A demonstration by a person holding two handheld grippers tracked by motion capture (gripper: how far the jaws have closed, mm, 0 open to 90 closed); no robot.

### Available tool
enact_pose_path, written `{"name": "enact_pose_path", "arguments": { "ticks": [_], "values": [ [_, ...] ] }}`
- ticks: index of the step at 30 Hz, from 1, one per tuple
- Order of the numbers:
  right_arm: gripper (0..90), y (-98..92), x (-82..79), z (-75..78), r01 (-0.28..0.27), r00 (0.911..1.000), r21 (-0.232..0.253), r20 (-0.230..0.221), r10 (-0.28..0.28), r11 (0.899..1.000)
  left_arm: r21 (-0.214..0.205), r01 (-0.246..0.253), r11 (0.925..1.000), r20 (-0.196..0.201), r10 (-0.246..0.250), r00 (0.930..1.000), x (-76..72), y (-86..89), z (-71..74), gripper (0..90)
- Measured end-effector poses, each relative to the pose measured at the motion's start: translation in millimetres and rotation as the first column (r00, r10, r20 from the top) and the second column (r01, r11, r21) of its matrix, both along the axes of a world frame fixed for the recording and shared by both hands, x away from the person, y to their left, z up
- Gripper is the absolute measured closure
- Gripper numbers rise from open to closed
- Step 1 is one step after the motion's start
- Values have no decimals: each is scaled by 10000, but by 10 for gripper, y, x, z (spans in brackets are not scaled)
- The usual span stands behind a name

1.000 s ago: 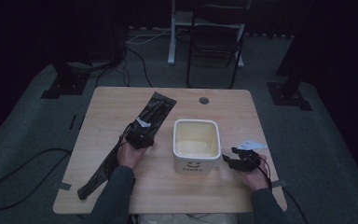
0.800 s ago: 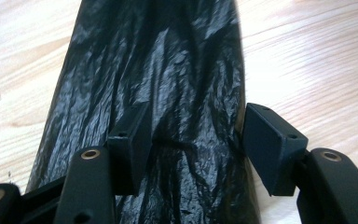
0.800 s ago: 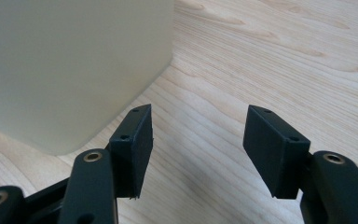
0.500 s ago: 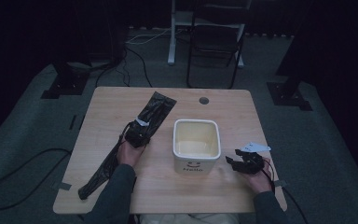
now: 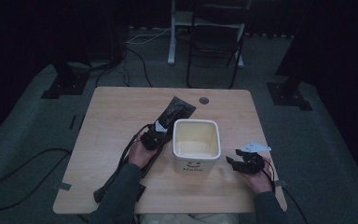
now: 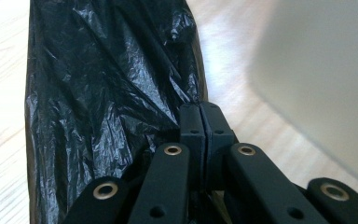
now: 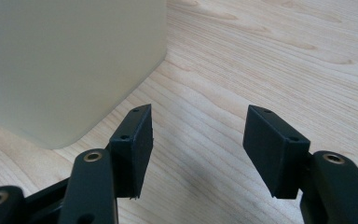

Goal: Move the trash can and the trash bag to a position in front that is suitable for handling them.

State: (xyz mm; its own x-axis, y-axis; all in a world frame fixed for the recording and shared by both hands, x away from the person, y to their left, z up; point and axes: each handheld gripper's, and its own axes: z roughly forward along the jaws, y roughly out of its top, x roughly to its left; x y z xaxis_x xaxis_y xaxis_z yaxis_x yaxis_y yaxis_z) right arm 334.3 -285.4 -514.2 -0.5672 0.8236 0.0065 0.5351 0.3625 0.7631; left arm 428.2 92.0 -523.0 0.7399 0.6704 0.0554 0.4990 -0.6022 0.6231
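A crumpled black plastic bag (image 5: pixel 179 111) lies on the wooden table (image 5: pixel 116 112), just left of a cream square bin (image 5: pixel 196 164) with a smiley face and "Hello" on its front. My left gripper (image 5: pixel 158 133) has just been closing and is now shut on the bag's near edge. In the left gripper view the jaws meet with the bag (image 6: pixel 107 93) pinched at the gripper (image 6: pixel 200 114), and the bin (image 6: pixel 326 70) is blurred on the right. My right gripper (image 5: pixel 230 162) rests right of the bin. It stands open (image 7: pixel 198 144) over bare wood, with the bin's wall (image 7: pixel 65 60) close by.
A dark strip and the left gripper's cable (image 5: pixel 116 175) trail toward the table's front left edge. A round cable hole (image 5: pixel 204 100) sits near the far edge. Beyond the table stand a chair (image 5: pixel 216 42), stand bases (image 5: pixel 63 86) and floor cables.
The left gripper has shifted right toward the bin and the bag has come with it, its far end now next to the bin's back left corner. The right gripper has barely moved.
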Motion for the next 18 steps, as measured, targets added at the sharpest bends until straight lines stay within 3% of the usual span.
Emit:
{"name": "enact_pose_path", "arguments": {
  "ticks": [4,5,6,10,12,18],
  "values": [
    [421,-1,1,-4,-2,10000,-15,-12,2,10000,47,-62,10000,-51,62,10000,-9,13,6,869],
    [420,3,0,-5,-10,10000,-11,-32,10,10000,-4,-268,9996,-32,268,9996,-6,34,13,716],
    [420,5,0,-5,-23,10000,-20,-28,23,10000,31,-428,9991,-40,429,9991,-3,63,29,655],
    [420,11,-2,-5,-46,10000,-15,-45,46,10000,-110,-927,9956,-44,927,9957,-58,200,153,560],
    [419,14,-1,-7,-48,10000,-21,-49,47,10000,-190,-1059,9942,169,1062,9942,-168,330,295,540],
    [418,19,-6,-4,-50,10000,12,-54,50,10000,-129,-1346,9908,415,1351,9900,-355,613,458,520]
  ]
}}
